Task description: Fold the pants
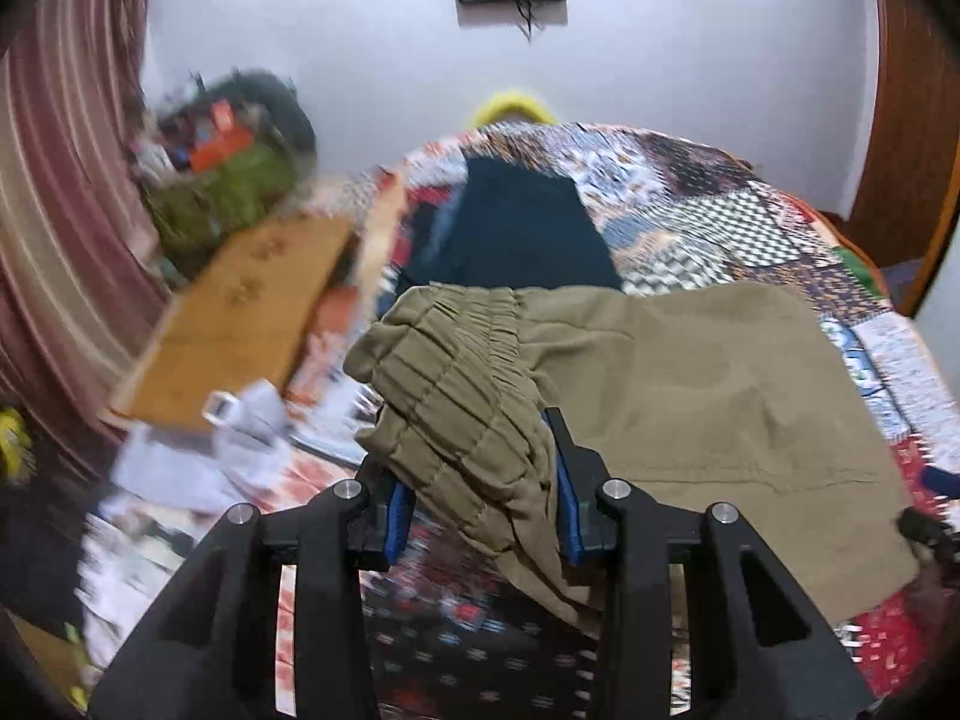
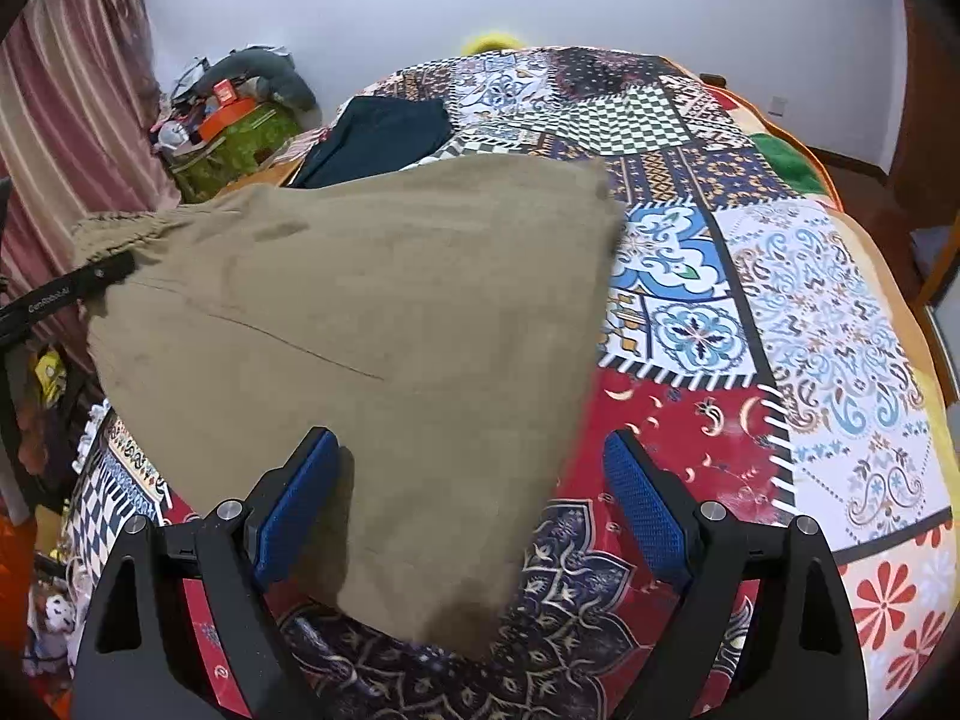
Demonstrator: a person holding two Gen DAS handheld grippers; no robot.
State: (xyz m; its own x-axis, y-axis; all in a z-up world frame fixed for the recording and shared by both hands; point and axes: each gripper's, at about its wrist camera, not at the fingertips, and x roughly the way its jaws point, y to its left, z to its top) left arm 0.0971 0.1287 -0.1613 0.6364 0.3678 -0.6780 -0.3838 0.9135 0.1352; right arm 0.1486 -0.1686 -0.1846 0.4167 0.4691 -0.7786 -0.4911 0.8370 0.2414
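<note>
Bed (image 2: 810, 312) covered by patchwork quilt (image 2: 690, 420). Khaki pants (image 2: 360, 312) folded, lying at centre-left. Dark navy garment (image 2: 378, 138) lying flat at 11 o'clock, partly under pants' far edge.

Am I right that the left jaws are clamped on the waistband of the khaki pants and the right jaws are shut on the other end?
Not quite. The left gripper is clamped on the khaki pants at the gathered waistband, but the right gripper is open. The right wrist view shows its jaws spread wide, with the pants between them ungripped.
</note>
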